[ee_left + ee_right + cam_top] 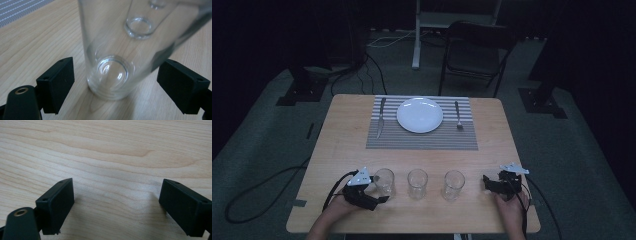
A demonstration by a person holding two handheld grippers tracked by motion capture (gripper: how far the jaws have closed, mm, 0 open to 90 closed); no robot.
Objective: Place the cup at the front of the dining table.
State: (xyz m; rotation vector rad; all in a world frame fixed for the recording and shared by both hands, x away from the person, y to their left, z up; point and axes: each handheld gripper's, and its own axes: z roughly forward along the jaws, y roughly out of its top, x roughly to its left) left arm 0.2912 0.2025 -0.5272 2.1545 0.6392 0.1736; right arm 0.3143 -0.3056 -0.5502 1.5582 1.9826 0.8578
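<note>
Over on the left, the left gripper [379, 192] sits low on the wooden surface [342, 135], right up against the left glass [384, 181]. From its own view the glass [112, 62] stands upright between the two black fingers [56, 83], and there is a clear gap of bare wood on each side, so the fingers are spread wide and grip nothing. The glass base rests flat on the surface.

Moving along the near edge, the middle glass [417, 183] stands just beside the first, and through the left glass it shows as a small ring [139, 27]. Next comes the right glass [453, 184], also upright, the three forming an even row.

Behind them lies a striped mat [422, 140], carrying a knife [381, 117] on its left, a white plate [420, 115] in the centre and a fork [458, 116] on its right. Knife and fork lie apart from the plate.

Far right now: the right gripper [489, 182] rests on the surface near the right glass but apart from it, a hand [511, 207] behind it. Its own view has both fingers [56, 203] parted widely over plain wood grain [112, 157], holding nothing.

Beyond the surface, a dark folding chair [474, 52] stands on the floor.
</note>
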